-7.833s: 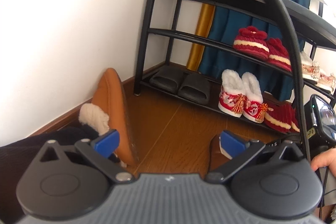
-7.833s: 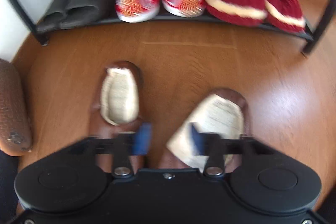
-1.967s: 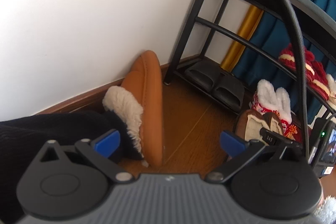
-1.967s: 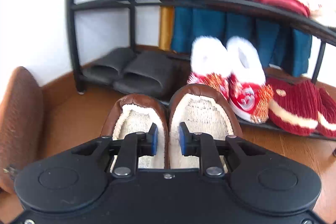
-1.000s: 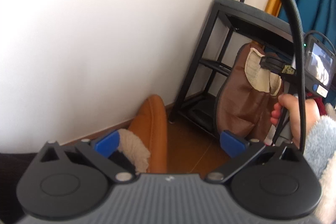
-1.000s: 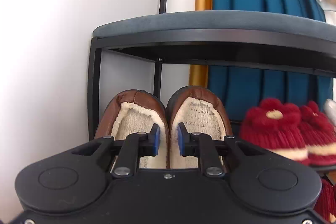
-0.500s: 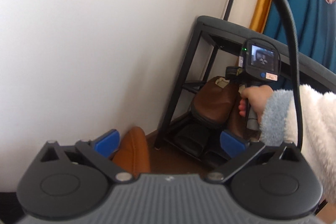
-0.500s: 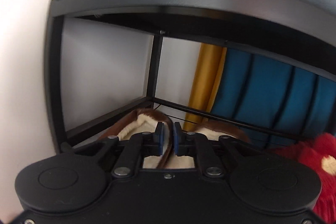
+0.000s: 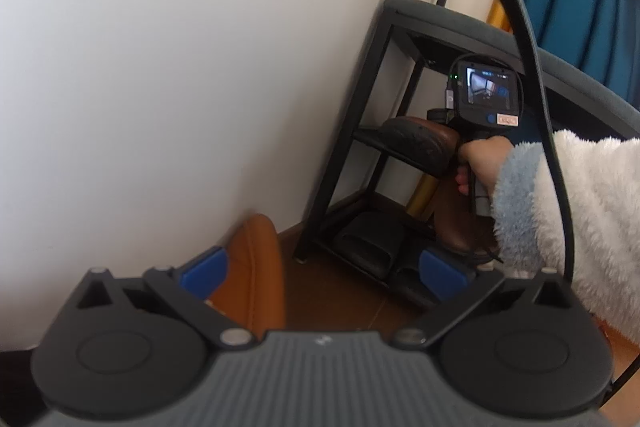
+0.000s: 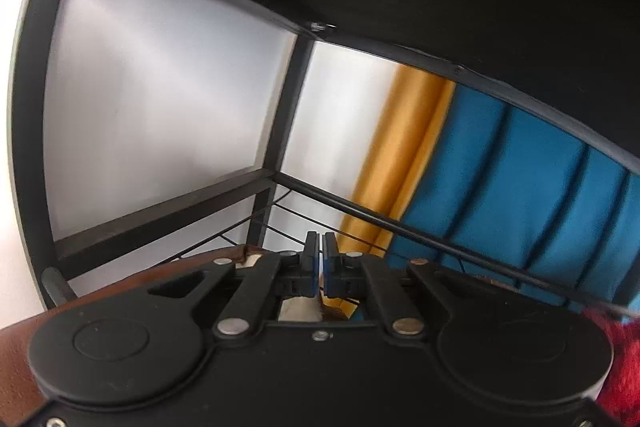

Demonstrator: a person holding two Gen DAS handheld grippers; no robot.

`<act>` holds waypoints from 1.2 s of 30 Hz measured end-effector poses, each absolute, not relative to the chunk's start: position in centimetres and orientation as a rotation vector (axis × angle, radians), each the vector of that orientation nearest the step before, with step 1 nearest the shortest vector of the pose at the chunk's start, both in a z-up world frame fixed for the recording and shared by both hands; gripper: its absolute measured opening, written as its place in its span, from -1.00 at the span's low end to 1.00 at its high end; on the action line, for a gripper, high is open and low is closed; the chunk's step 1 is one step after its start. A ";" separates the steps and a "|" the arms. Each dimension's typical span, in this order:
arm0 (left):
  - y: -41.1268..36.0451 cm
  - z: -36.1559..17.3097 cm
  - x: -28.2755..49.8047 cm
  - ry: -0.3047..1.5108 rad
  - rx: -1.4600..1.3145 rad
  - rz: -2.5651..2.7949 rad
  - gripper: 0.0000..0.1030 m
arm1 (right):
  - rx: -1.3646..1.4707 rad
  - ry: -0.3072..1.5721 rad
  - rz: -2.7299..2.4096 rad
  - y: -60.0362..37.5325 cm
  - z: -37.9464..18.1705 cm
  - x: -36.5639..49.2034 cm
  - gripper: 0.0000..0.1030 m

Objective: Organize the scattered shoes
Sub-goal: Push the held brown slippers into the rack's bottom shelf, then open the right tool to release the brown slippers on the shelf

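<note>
On rack shelf (image 9: 370, 137) — brown slippers (image 9: 420, 143)

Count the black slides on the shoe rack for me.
2. Both sit side by side on the bottom shelf of the shoe rack: one black slide at the wall end, the other beside it, partly hidden behind the left gripper.

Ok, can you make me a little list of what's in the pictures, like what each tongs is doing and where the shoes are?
left tongs: open, holding nothing
right tongs: shut on brown slippers
brown slippers: at the middle shelf of the shoe rack
black slides: on the bottom shelf
orange slipper: on its side by the wall
red slipper: at the right edge, blurry
</note>
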State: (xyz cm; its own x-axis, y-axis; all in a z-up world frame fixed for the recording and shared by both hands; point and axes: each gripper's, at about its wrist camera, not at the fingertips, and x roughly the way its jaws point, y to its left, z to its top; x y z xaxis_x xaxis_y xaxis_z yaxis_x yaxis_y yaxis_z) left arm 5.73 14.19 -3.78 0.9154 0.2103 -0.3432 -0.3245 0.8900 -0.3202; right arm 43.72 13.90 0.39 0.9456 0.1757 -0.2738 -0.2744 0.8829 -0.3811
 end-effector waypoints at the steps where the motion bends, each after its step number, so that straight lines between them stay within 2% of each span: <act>1: 14.2 -3.9 5.8 0.312 -0.382 0.280 0.99 | -0.440 0.234 0.247 14.1 0.4 43.8 -0.95; 16: 13.8 -4.1 5.1 0.314 -0.374 0.266 0.99 | -0.424 0.197 0.275 14.1 0.5 42.7 -0.94; 23: 14.1 -4.0 5.0 0.301 -0.385 0.267 0.99 | -0.391 0.173 0.273 13.5 0.9 42.0 -0.79; 25: 14.1 -3.9 4.9 0.298 -0.388 0.264 0.99 | -0.403 0.156 0.275 13.5 0.7 41.5 -0.52; 26: 14.1 -3.9 4.9 0.296 -0.388 0.262 0.99 | -0.405 0.148 0.275 13.5 0.7 41.2 -0.09; 27: 14.1 -3.9 4.9 0.295 -0.389 0.260 0.99 | -0.407 0.118 0.274 13.4 0.5 40.6 0.49; 29: 14.0 -3.8 4.8 0.290 -0.387 0.255 0.99 | -0.403 0.066 0.270 13.0 0.4 39.7 1.00; 36: 13.9 -3.7 4.4 0.270 -0.379 0.259 0.99 | -0.375 -0.006 0.285 11.6 -0.6 37.2 1.00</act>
